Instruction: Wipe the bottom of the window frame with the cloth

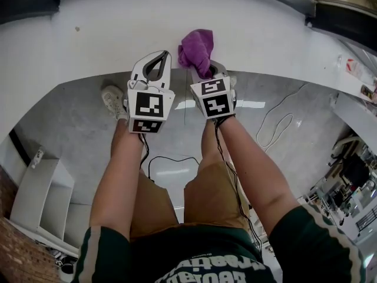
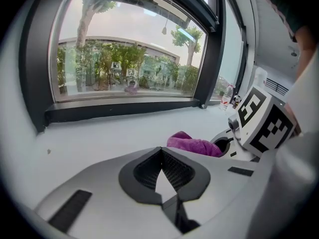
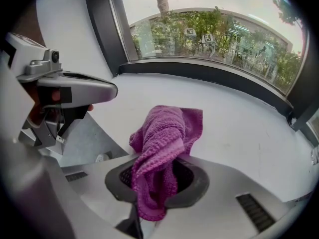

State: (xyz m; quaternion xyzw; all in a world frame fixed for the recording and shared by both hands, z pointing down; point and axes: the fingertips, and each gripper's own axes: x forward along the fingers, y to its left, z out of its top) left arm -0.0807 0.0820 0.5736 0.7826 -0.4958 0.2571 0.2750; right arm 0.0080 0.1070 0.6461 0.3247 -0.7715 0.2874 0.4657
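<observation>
Here, at the upper centre of the head view, a person's right gripper (image 1: 210, 74) clamps a bunched purple cloth (image 1: 197, 49) over a broad white sill (image 1: 88, 40). The right gripper view shows the cloth (image 3: 167, 143) pinched between the two ribbed black pads of that gripper (image 3: 158, 185). Its looped, towel-like weave folds upward in a soft hump, and a tail hangs below the jaws. Just beside it, toward the left of the frame, the left gripper (image 1: 160, 61) has its smooth grey-white jaws closed tip to tip on nothing. Its own view shows only a small diamond gap behind the meeting tips of the gripper (image 2: 160, 152). Ahead of both tools the matte sill (image 2: 99, 138) runs bare to the dark bottom rail of the window frame (image 2: 119, 108). The cloth (image 2: 194, 144) sits well short of that rail, at the right of the left gripper view. The frame's dark upright (image 3: 102, 24) closes the sill at the upper left of the right gripper view. Behind the glass (image 2: 124, 49) stand trees and a building. In the head view, the sill's near edge curves across the frame above a glossy grey floor (image 1: 70, 122), where a thin pale cable (image 1: 277, 122) loops at the right.
</observation>
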